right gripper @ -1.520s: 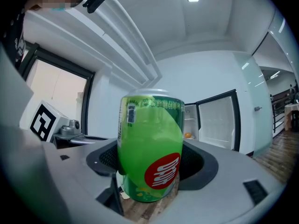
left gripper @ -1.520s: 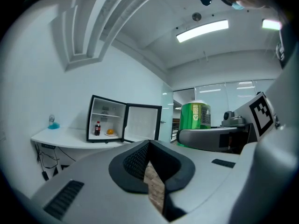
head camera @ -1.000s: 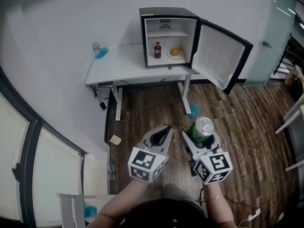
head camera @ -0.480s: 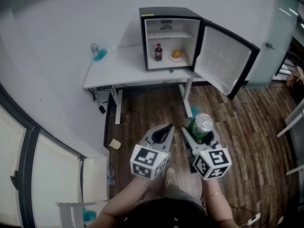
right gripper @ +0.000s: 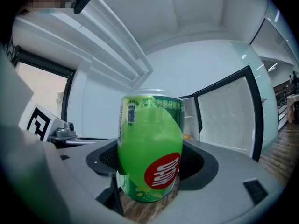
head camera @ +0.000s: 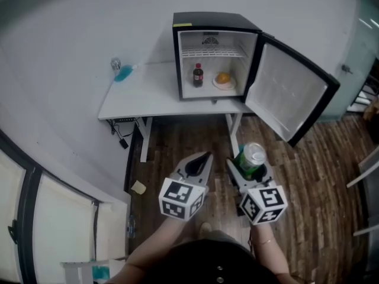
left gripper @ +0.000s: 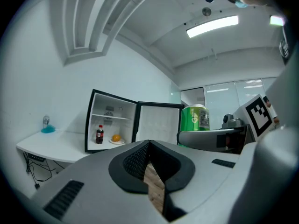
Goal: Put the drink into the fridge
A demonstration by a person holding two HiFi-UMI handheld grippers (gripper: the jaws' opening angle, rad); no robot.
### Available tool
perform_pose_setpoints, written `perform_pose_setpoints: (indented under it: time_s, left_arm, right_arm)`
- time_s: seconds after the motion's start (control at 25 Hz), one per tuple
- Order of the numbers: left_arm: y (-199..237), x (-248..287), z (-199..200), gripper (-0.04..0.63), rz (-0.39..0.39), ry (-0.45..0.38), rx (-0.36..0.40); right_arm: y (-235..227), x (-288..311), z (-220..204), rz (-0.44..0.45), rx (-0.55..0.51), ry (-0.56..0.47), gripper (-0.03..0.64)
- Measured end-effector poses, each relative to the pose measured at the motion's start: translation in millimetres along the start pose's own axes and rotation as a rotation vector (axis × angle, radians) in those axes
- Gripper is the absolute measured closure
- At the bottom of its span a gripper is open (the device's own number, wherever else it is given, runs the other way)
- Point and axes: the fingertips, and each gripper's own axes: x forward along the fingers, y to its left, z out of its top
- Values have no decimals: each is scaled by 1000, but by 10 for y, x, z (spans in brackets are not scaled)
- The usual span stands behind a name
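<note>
The right gripper's (head camera: 249, 171) jaws are closed on the lower body of an upright green drink can (right gripper: 149, 148), held in the air above the wood floor (head camera: 177, 141). Beside it, the left gripper's (head camera: 198, 165) jaws meet at their tips and hold nothing. Well ahead, a small black fridge (head camera: 216, 55) stands on a white counter (head camera: 148, 90), its door (head camera: 290, 93) swung wide to the right. Inside, on the bottom level, stand a cola bottle (head camera: 198, 75) and a plate (head camera: 223, 79) with something orange. The step in hand looks like the carry toward the fridge. Next, the can must travel forward and go in upright, clear of bottle and plate.
</note>
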Motion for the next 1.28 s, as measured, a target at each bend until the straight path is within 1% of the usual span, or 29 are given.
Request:
perform_pose_setpoints:
  time_s: [0.08,0.16,0.24,0.32,0.48,0.68,0.96,1.16,1.28]
  left_arm:
    - [104,196,63,589,20,-17,-4]
    - [121,391,107,589,19,-30,-6]
    - [88,549,102,589,9,-27,-2]
    - [106,661,77,589,18,-22,-3]
    - [234,865,44,589,29,-12,-35]
    - [438,1085,79,589,45,-9,-41]
    - [670,1514,65,589,11,4,-44]
    - [1008,1888,103,589,3,12,-46]
    - [1208,2128,192,589,-9,9,-35]
  right_arm:
    - [-144,117,18,14,-5,-2,270]
    - [-288,215,22,27,-8,-6,270]
    - [-398,308,8,34,-7,0,270]
    - [-471,394,-4,40,-4,9,270]
    - [-603,544,-14,48,-5,16,270]
    - [-719,802,-28,62,3,28,270]
    - [-895,1298,-36,65,22,18,270]
    - [-1010,1759,36,66,12,17,270]
    - [-1124,2062,95,59,12,12,270]
